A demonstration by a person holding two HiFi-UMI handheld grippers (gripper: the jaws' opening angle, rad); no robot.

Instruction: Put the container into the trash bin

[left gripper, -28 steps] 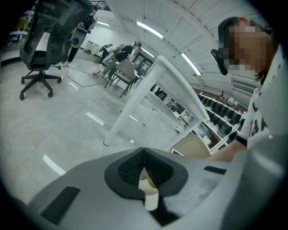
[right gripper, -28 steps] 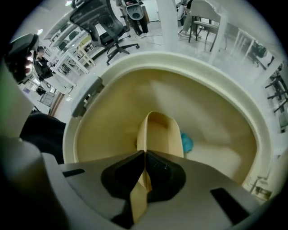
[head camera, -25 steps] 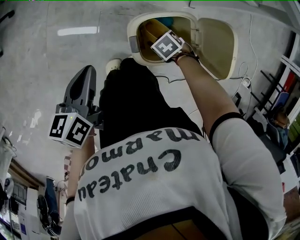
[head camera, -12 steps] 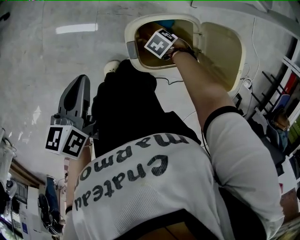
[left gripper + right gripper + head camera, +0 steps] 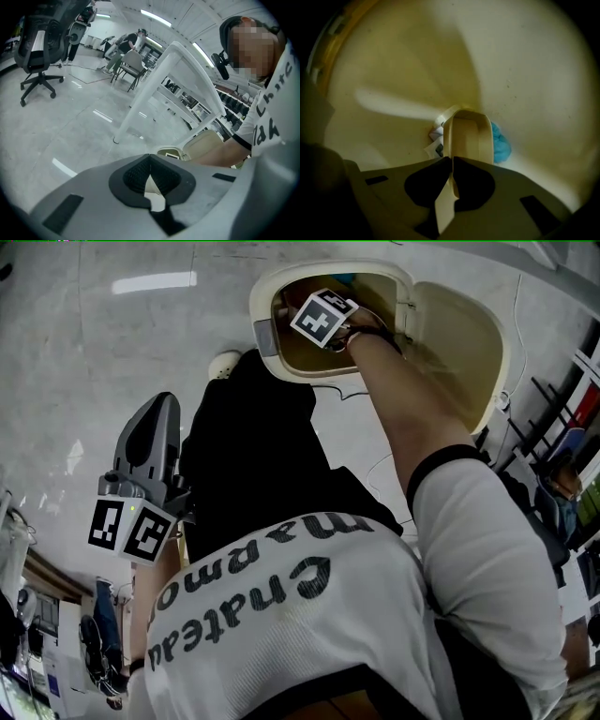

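Note:
The cream trash bin (image 5: 267,287) stands on the floor ahead with its lid (image 5: 469,343) swung open to the right. My right arm reaches down into its mouth, and only that gripper's marker cube (image 5: 323,317) shows there. Inside the bin, my right gripper (image 5: 452,159) is shut on the rim of a cream container (image 5: 466,133), which hangs above the bin's bottom. My left gripper (image 5: 159,407) hangs at my left side over bare floor. Its pads meet (image 5: 150,157) with nothing between them. The bin (image 5: 171,152) also shows small in the left gripper view.
A blue crumpled thing (image 5: 500,143) and paper scraps (image 5: 436,140) lie at the bin's bottom. A white table frame (image 5: 150,89) stands beyond the bin, an office chair (image 5: 40,47) and seated people (image 5: 126,44) farther back. A thin cable (image 5: 352,395) lies by the bin; shelves (image 5: 562,427) stand right.
My right hand has sunk deeper into the bin's mouth with the container. My left gripper has dropped a little at my side.

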